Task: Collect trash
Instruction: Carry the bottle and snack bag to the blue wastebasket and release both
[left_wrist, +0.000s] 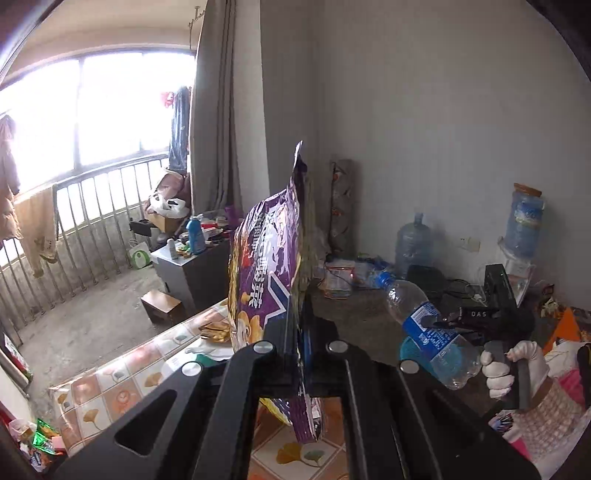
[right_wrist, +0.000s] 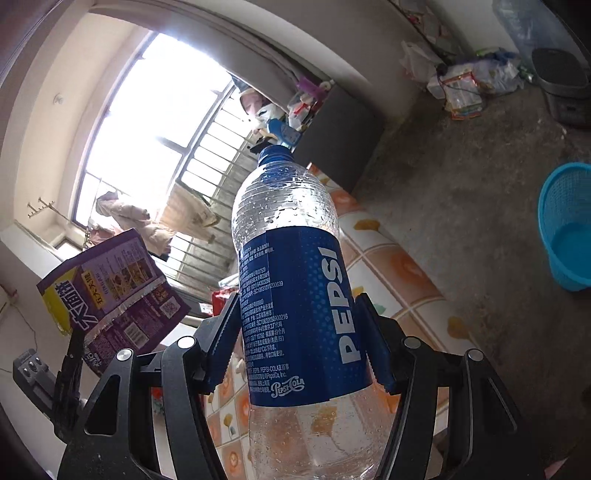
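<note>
The left gripper (left_wrist: 295, 332) is pinching a purple snack bag (left_wrist: 266, 266) between fully closed jaws, up off the patterned tablecloth (left_wrist: 122, 384). To its right the right gripper (right_wrist: 299, 343) — jaws half spread — is clamping an empty Pepsi bottle (right_wrist: 295, 295), with a blue basket (right_wrist: 569, 229) at far right.

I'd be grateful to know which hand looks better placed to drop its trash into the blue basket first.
Probably right: the blue basket shows close beside the right gripper holding the Pepsi bottle; the left gripper pinches the purple snack bag.

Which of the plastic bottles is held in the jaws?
The Pepsi bottle with the blue label, in the right gripper; the big water jugs stand by the wall.
</note>
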